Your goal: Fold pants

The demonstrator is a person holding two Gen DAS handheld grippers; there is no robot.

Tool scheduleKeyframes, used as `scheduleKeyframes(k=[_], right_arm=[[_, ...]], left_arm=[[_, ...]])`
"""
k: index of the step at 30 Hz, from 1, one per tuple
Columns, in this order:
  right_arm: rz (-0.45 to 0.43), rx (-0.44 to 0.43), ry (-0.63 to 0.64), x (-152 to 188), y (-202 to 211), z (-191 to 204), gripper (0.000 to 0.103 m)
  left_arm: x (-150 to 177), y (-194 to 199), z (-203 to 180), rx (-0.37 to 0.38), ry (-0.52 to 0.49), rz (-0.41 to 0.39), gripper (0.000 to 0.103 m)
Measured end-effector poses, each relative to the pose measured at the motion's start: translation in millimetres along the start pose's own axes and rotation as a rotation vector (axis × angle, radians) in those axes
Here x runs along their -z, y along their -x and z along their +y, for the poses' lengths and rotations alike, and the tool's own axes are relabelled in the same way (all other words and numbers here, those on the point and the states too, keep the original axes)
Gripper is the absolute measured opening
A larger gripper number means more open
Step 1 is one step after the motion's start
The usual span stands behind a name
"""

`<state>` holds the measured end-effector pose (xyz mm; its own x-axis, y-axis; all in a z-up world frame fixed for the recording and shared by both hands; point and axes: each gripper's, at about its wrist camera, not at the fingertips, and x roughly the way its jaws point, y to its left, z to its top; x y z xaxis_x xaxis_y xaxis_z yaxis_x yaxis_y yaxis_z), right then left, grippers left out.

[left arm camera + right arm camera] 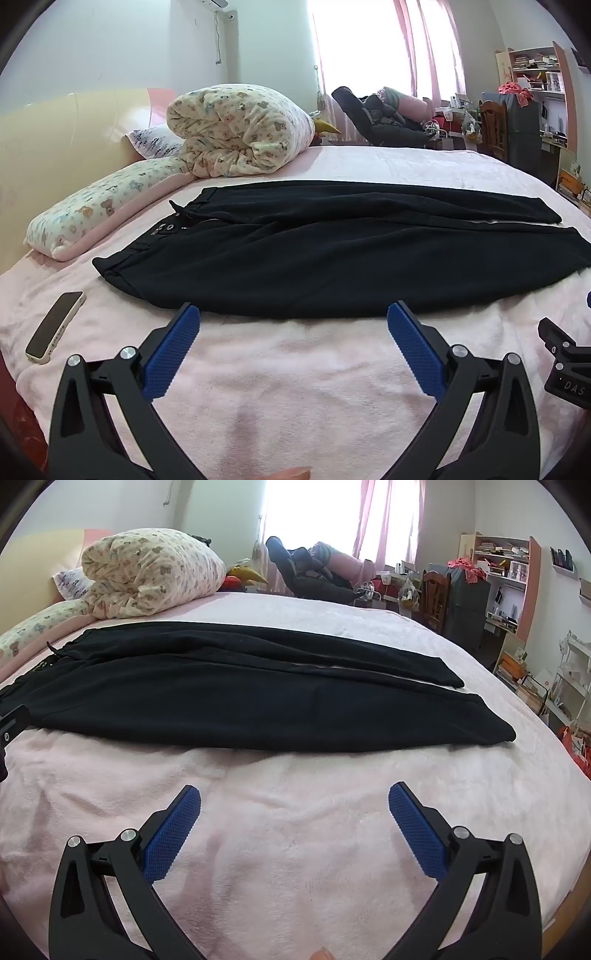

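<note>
A wide bed (369, 354) with a pink fluffy cover carries black pants (314, 258), spread flat with the legs side by side. A phone (55, 326) lies near the waistband, and a pillow (99, 206) and a rolled quilt (236, 129) lie at the head.

The pants (314, 251) lay flat across the bed (295, 369), waistband to the left, legs running right. Left of them a phone (55, 326) rested on the bed. Behind, a rolled quilt (236, 129) sat beside a pillow (96, 210).
</note>
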<state>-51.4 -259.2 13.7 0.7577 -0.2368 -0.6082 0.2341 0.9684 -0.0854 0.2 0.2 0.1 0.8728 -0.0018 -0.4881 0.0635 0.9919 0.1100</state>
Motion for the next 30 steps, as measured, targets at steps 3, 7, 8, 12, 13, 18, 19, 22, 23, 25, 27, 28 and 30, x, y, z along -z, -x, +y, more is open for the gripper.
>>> scheduleKeyframes(k=[3, 7, 8, 12, 13, 18, 19, 22, 23, 25, 27, 28, 30], right_arm=[[0.005, -0.001, 0.0, -0.1, -0.8, 0.2, 0.102], [0.005, -0.001, -0.001, -0.4, -1.1, 0.3, 0.102], [0.005, -0.001, -0.001, -0.4, -1.2, 0.4, 0.102], [0.005, -0.002, -0.001, -0.5, -1.1, 0.5, 0.102], [0.005, -0.002, -0.001, -0.4, -1.0, 0.7, 0.102], [0.007, -0.002, -0.002, -0.7, -1.5, 0.5, 0.102], [0.008, -0.003, -0.002, -0.7, -1.6, 0.6, 0.102], [0.008, -0.003, -0.002, -0.7, -1.8, 0.5, 0.102], [0.009, -0.003, -0.002, -0.7, -1.9, 0.5, 0.102], [0.009, -0.004, -0.003, -0.7, -2.0, 0.4, 0.102], [0.009, -0.004, -0.003, -0.7, -1.9, 0.4, 0.102], [0.009, -0.004, -0.003, -0.7, -2.0, 0.4, 0.102], [0.009, -0.004, -0.003, -0.7, -1.9, 0.4, 0.102]], left_arm=[[0.1, -0.3, -0.6, -0.003, -0.003, 0.001, 0.101], [0.1, -0.1, -0.4, -0.003, -0.002, 0.0, 0.101], [0.1, 0.0, -0.4, -0.003, -0.002, -0.001, 0.101], [0.1, -0.1, -0.4, -0.003, -0.001, 0.0, 0.101], [0.1, 0.0, -0.4, -0.003, -0.002, 0.0, 0.101], [0.1, -0.1, -0.3, -0.003, -0.001, 0.0, 0.101], [0.1, 0.0, -0.3, -0.003, -0.001, 0.0, 0.101], [0.1, -0.3, -0.5, -0.003, -0.002, 0.001, 0.101], [0.1, -0.1, -0.4, -0.002, -0.002, 0.001, 0.101], [0.2, 0.0, -0.5, -0.003, -0.003, 0.0, 0.101], [0.2, -0.1, -0.4, -0.003, -0.002, 0.0, 0.101], [0.2, -0.1, -0.2, -0.002, -0.002, 0.0, 0.101], [0.2, -0.4, -0.2, 0.004, 0.0, 0.003, 0.101]])
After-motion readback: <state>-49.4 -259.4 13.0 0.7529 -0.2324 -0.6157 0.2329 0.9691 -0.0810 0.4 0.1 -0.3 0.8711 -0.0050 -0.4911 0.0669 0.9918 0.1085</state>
